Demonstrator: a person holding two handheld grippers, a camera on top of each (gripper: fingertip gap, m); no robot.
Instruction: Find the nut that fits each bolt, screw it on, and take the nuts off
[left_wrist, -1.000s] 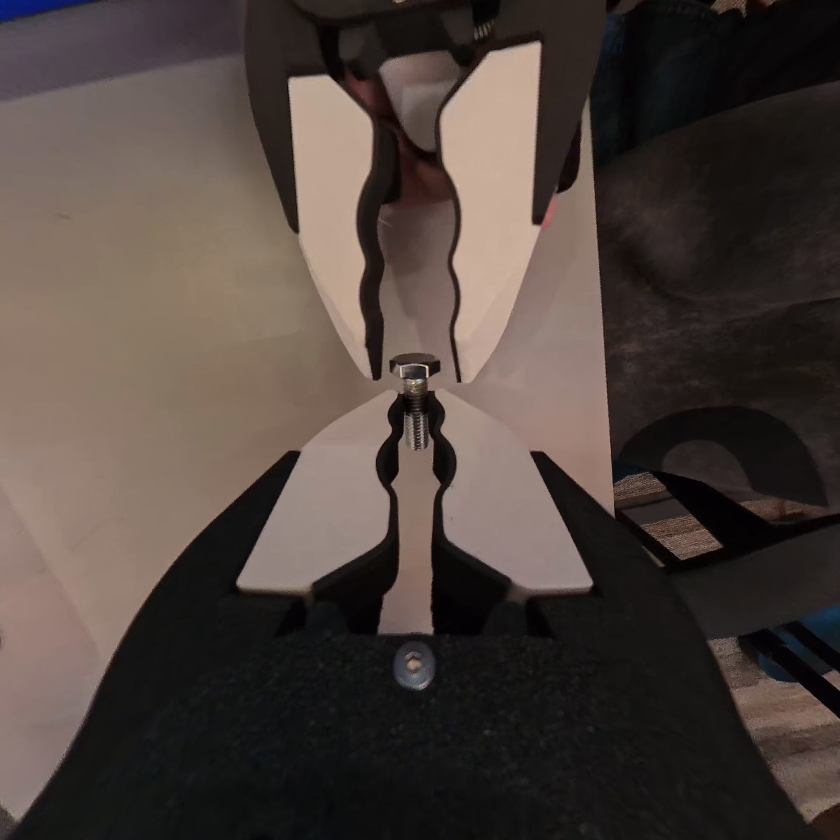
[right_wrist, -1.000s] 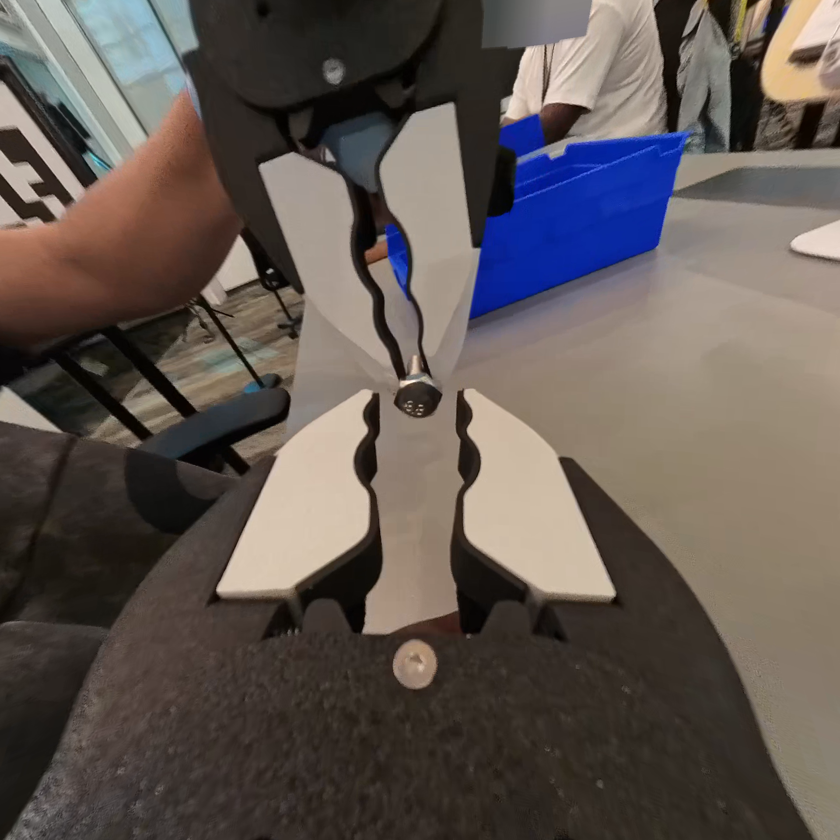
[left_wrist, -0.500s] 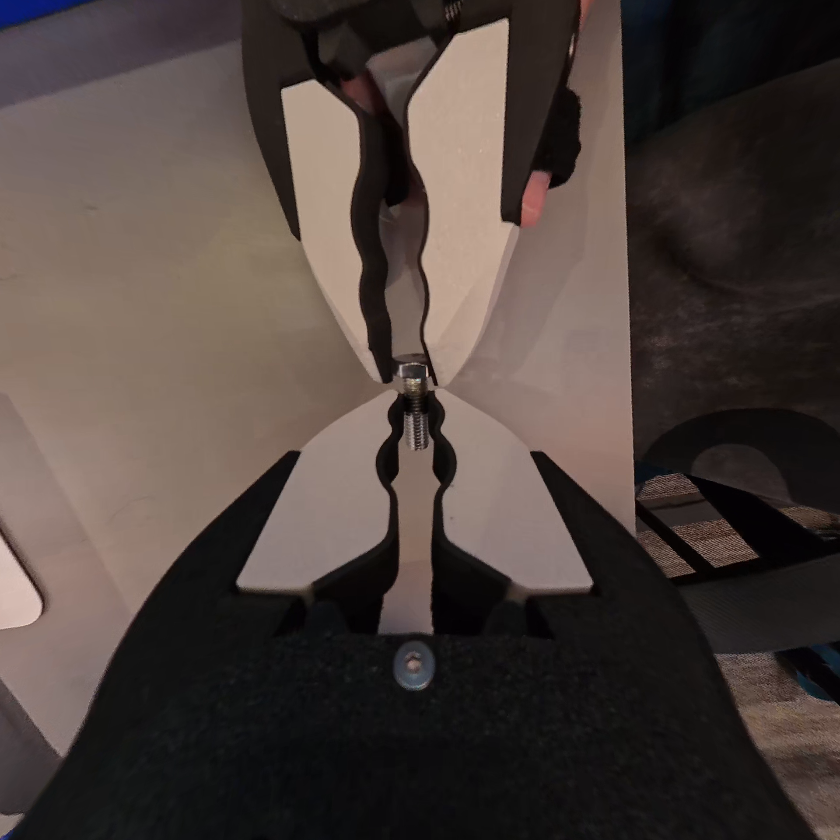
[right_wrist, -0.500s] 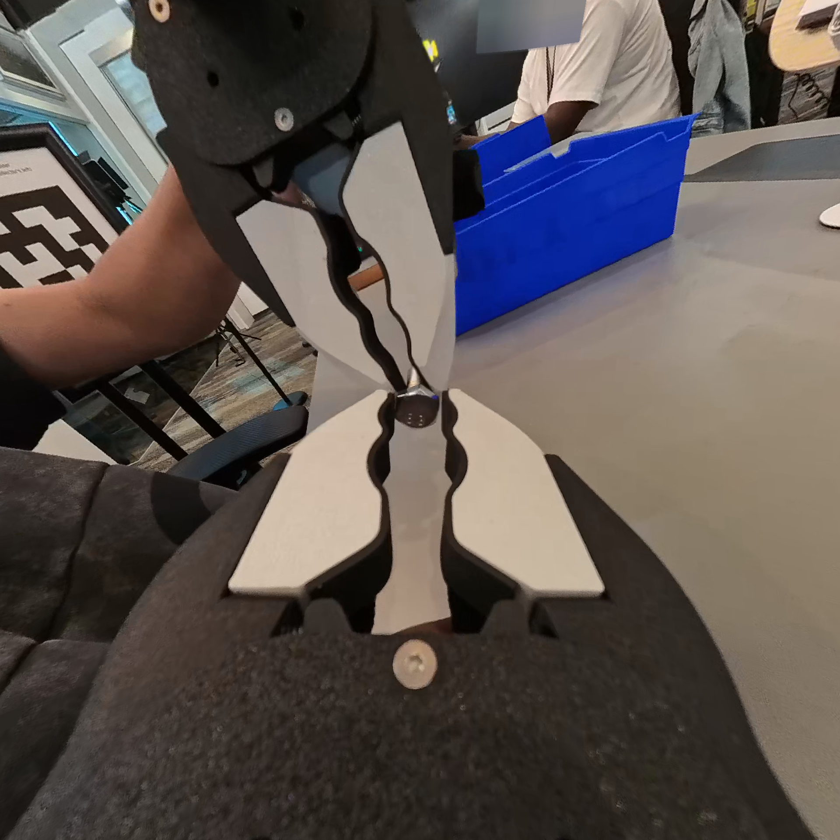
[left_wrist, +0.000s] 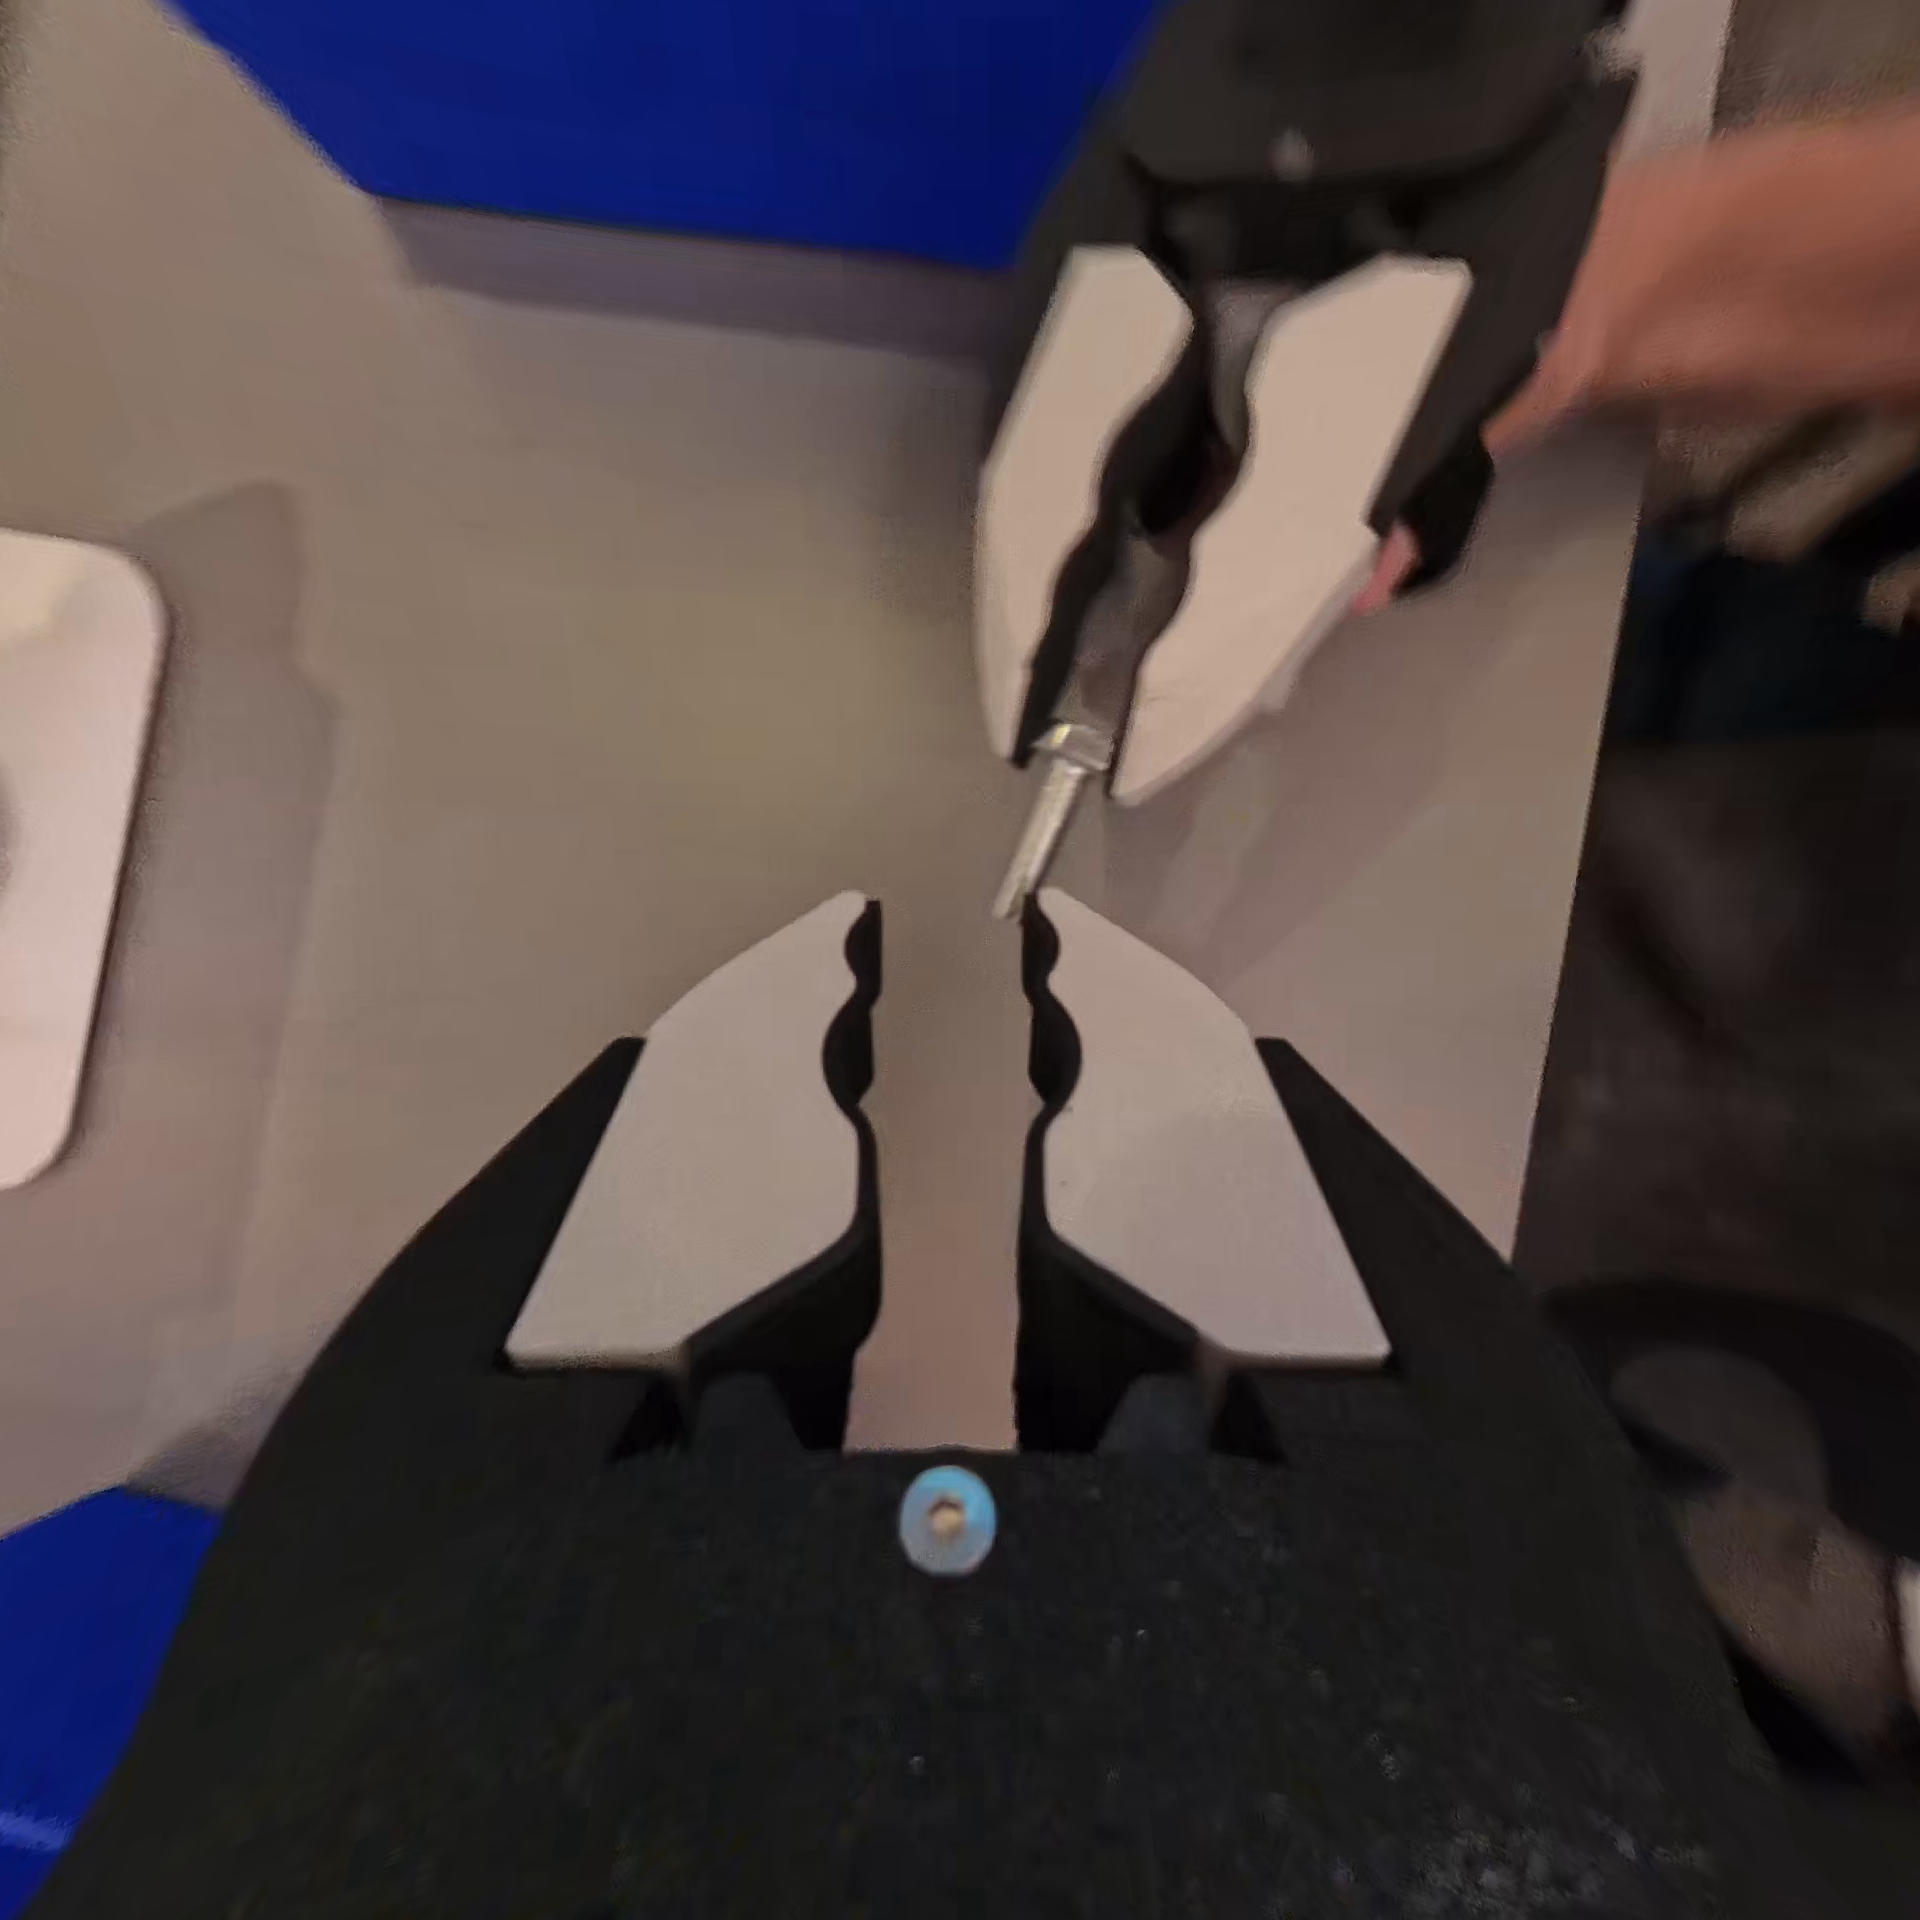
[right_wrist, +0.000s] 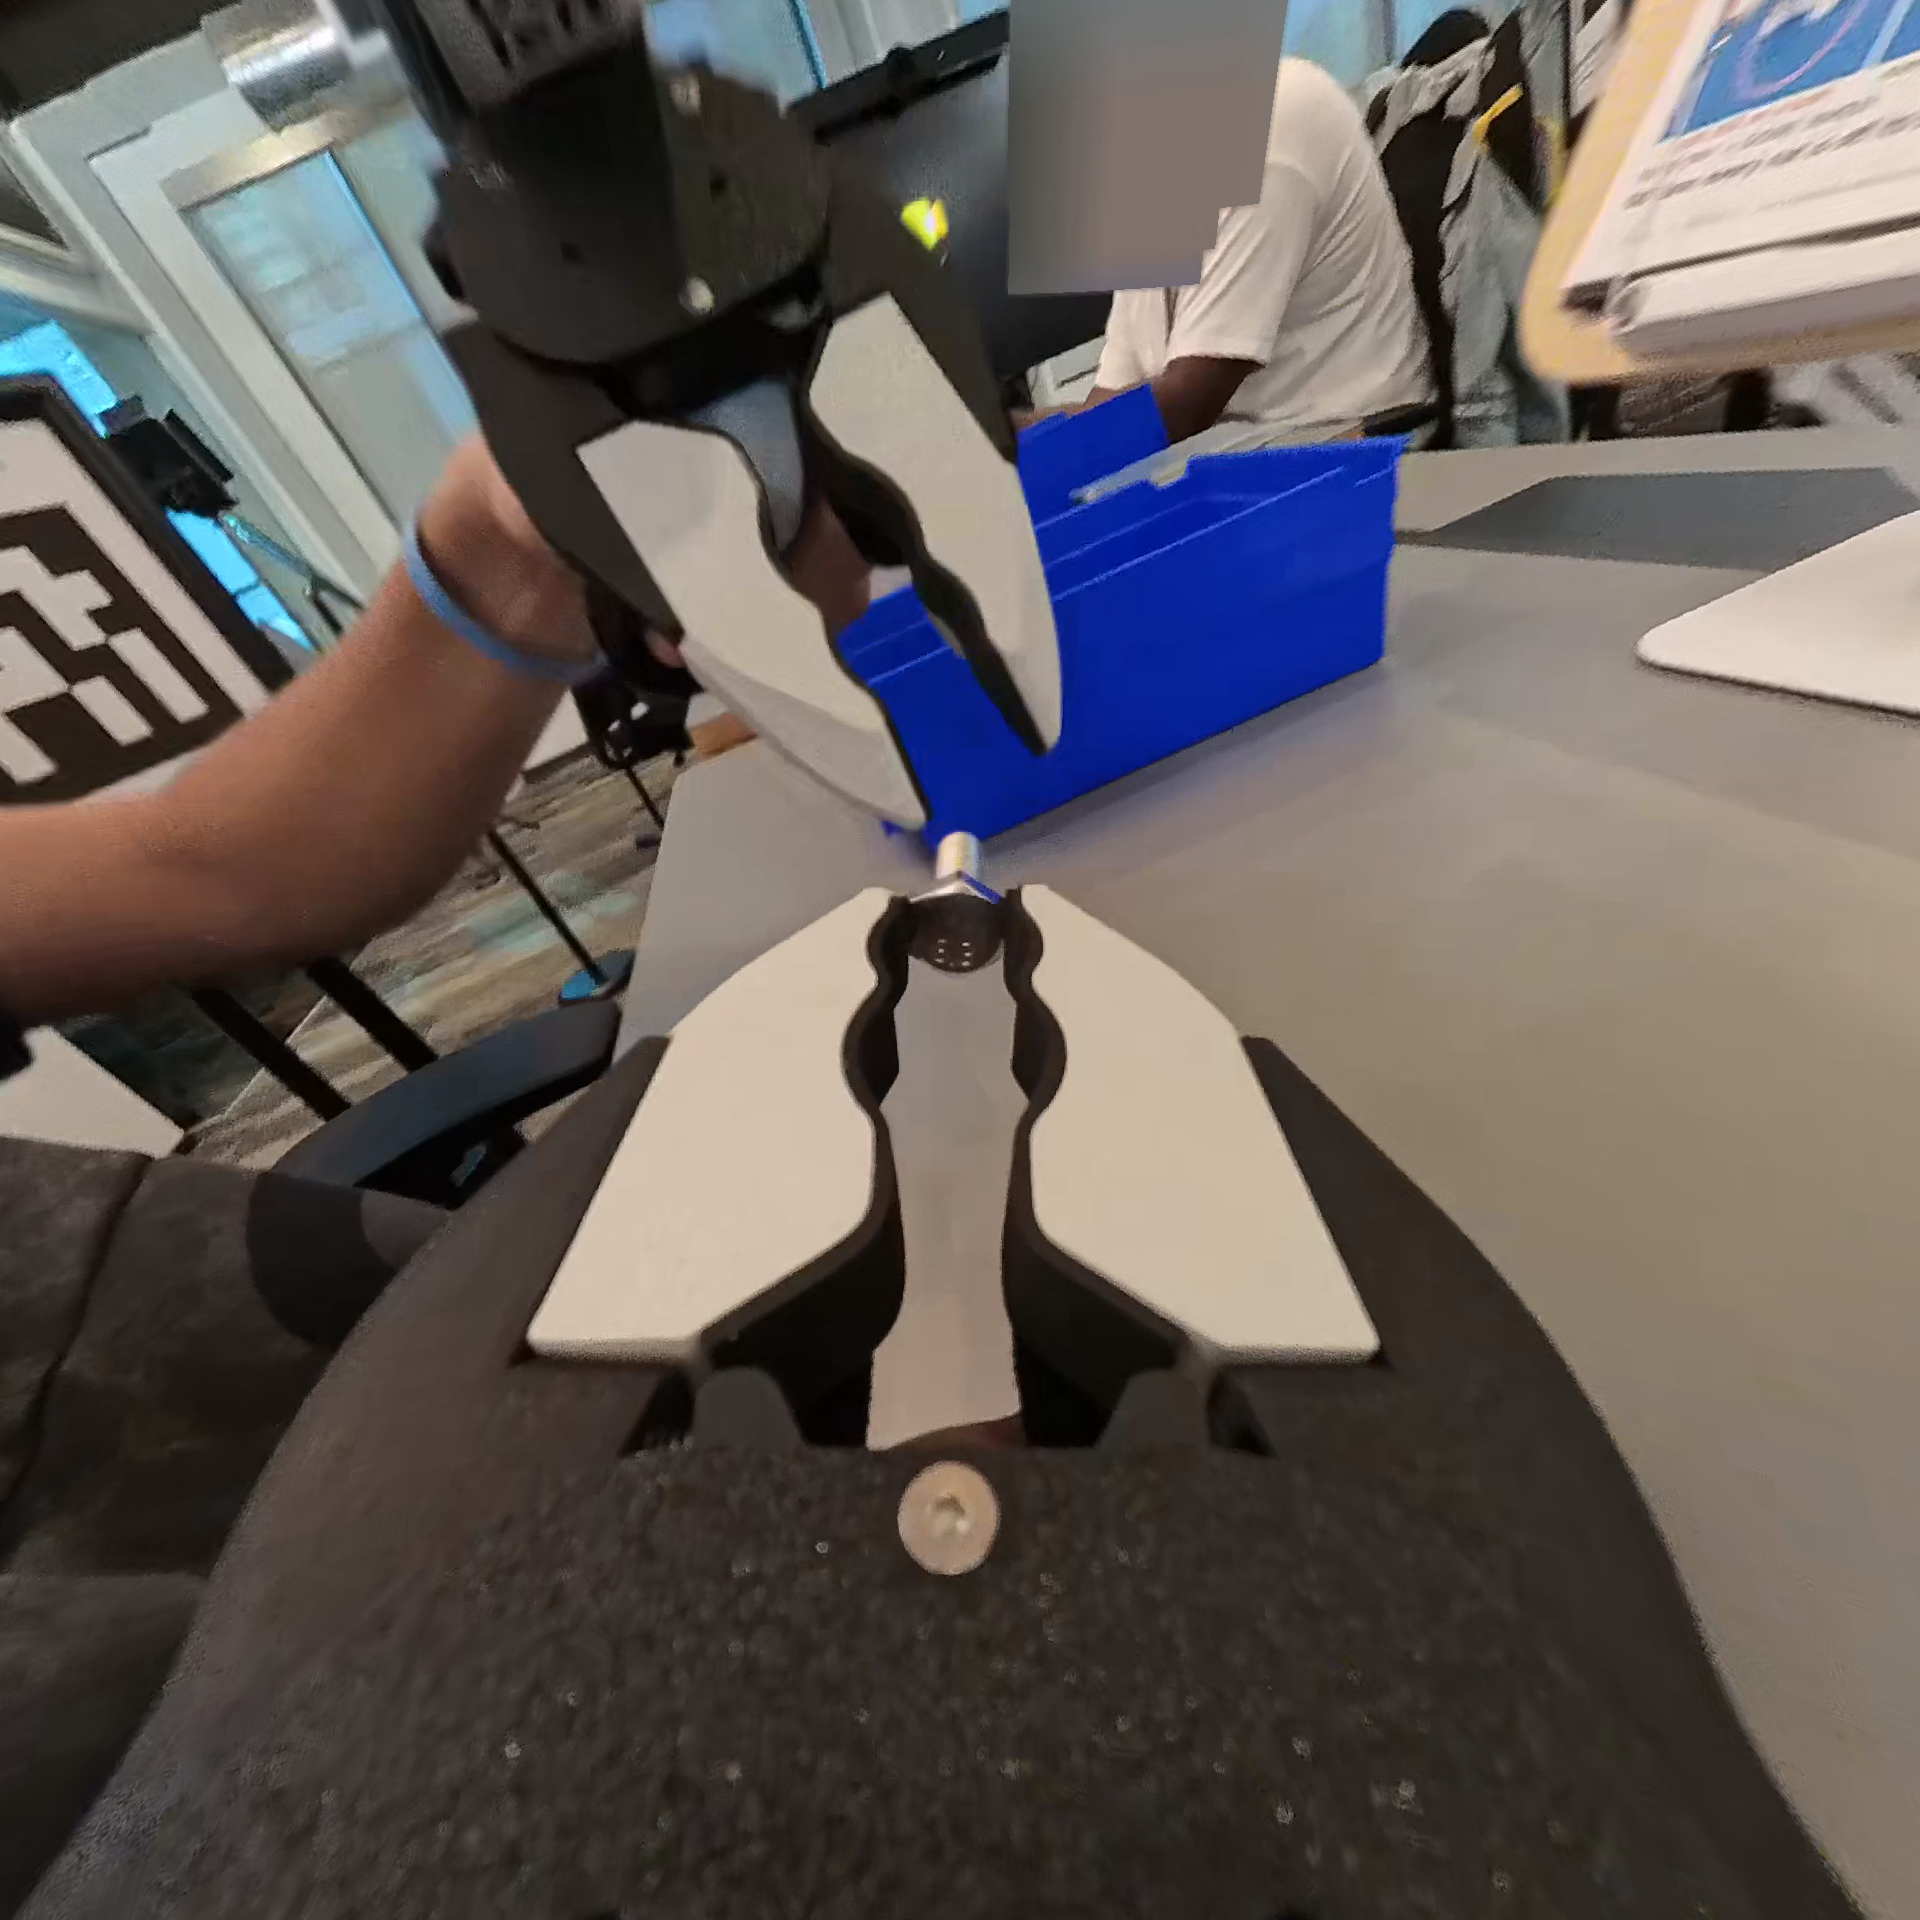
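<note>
A small silver hex bolt (right_wrist: 954, 940) is held by its head between the tips of my right gripper (right_wrist: 951, 904), which is shut on it. In the left wrist view the bolt (left_wrist: 1049, 821) hangs from the right gripper (left_wrist: 1075, 774), its threaded shaft slanting down-left to just off my left gripper's right fingertip. My left gripper (left_wrist: 951, 914) is open and empty. In the right wrist view the left gripper (right_wrist: 977, 779) hovers open just above and behind the bolt. No nut is in view.
The grey table (right_wrist: 1455, 1039) lies under both grippers. A blue bin (right_wrist: 1195, 603) stands behind them and also shows in the left wrist view (left_wrist: 623, 104). A white flat object (left_wrist: 62, 831) lies at the left. A dark chair (right_wrist: 416, 1122) sits by the table's edge. A person sits behind the bin.
My left gripper has opened, let go of the bolt's shaft and drawn back. My right gripper has closed on the bolt's head and now holds it alone.
</note>
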